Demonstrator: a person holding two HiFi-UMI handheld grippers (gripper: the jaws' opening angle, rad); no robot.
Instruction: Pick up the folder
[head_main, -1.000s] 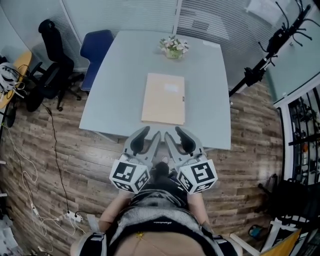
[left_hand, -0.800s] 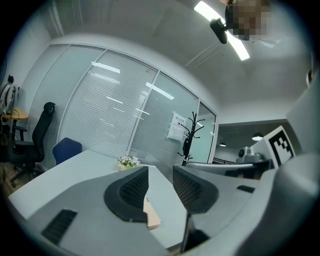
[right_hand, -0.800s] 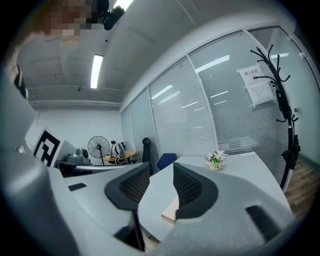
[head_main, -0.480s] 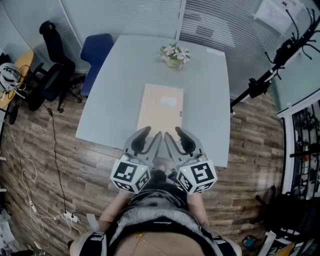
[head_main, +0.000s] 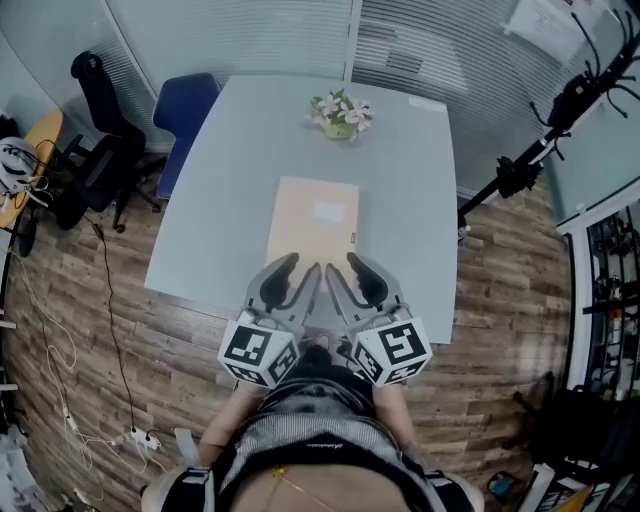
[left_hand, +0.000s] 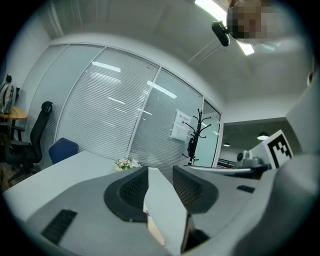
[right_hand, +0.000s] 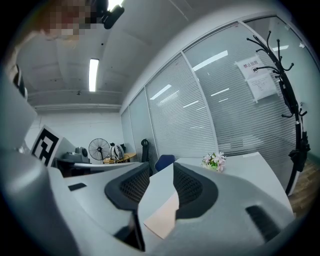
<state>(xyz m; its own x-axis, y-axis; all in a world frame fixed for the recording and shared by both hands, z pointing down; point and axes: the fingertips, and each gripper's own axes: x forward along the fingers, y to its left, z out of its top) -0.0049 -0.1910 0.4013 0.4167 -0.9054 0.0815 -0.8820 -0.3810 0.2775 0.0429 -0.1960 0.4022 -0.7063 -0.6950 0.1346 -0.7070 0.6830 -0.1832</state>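
No readable text: print on the glass-wall notice (right_hand: 257, 75) too small.

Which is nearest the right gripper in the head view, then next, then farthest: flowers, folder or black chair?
1. Folder, on the table just ahead of the right gripper.
2. Flowers, at the table's far end.
3. Black chair, off at the far left.

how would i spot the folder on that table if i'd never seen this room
Find the large pale grey table by the glass wall. The folder lies flat near its middle, nearer the table's front edge than the small flower pot. It is the only flat tan rectangle there, with a white label on top.
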